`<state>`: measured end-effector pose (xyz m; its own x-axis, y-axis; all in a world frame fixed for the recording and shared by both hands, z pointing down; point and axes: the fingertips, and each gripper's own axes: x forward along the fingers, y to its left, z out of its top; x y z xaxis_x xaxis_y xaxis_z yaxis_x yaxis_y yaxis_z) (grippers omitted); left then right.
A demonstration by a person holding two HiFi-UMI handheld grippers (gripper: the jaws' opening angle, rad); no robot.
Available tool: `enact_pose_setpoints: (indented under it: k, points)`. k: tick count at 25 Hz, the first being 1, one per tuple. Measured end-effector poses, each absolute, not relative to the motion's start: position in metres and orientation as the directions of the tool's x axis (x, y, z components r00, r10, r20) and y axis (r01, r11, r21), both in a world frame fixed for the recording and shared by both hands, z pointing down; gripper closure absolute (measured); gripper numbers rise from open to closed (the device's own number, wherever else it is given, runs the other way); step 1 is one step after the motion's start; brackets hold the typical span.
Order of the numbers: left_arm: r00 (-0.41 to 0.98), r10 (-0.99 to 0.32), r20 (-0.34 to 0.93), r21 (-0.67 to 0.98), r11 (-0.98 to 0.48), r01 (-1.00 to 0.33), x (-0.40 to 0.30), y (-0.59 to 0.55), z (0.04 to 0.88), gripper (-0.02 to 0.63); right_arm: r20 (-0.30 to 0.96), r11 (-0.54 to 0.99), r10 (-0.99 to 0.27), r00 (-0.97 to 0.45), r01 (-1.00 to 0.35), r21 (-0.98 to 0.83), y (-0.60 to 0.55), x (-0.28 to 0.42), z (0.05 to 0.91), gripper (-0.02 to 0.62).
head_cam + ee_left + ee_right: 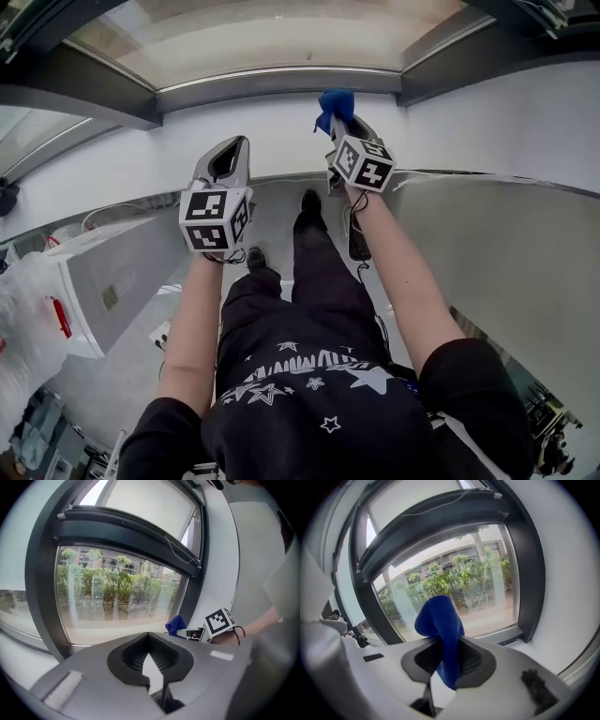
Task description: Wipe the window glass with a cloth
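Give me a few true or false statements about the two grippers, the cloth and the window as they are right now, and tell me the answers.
1. The right gripper is shut on a blue cloth. True.
2. The left gripper holds a second cloth. False: its jaws are together with nothing between them.
3. Green trees show through the window glass. True.
4. The window frame is white. False: the frame is dark; it is the wall around it that is white.
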<state>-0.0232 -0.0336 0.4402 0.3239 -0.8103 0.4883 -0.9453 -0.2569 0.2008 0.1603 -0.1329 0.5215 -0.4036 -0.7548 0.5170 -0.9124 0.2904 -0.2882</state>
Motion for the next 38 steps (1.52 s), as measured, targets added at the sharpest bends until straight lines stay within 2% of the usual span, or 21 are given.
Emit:
enact_pose_setpoints:
  k: [6,12,15,18,27,38]
  points:
    - [0.336,-0.851,0.404,0.207,-0.272,-0.940,-0.052,0.028,0.388,0.597,0.410,0.373,-0.792,-0.453,-0.890,-0.264,-0.085,0.113,0.439,0.520]
    - [0.383,-0.833,0.399,0.212,-0.322,-0.923,-0.075,0.102,0.370,0.597,0.343,0.356,-0.828,-0.444,-0.888,-0.290,-0.022,0.093,0.381,0.520]
    - [0.432,-0.816,0.383,0.196,-0.386,-0.902,-0.072,0.119,0.361,0.597,0.340,0.344,-0.836,-0.431,-0.894,-0.288,0.010,0.093,0.363,0.521]
    - [0.476,-0.801,0.362,0.194,-0.435,-0.879,-0.066,0.131,0.352,0.597,0.282,0.363,-0.847,-0.450,-0.879,-0.310,0.042,0.093,0.339,0.520]
    - [0.544,-0.789,0.285,0.175,-0.516,-0.839,-0.023,0.152,0.306,0.597,0.240,0.374,-0.862,-0.446,-0.880,-0.293,0.092,0.122,0.299,0.522]
    - [0.489,-0.830,0.268,0.159,-0.462,-0.872,0.029,0.198,0.275,0.597,0.216,0.466,-0.813,-0.541,-0.826,-0.317,0.142,0.169,0.279,0.521]
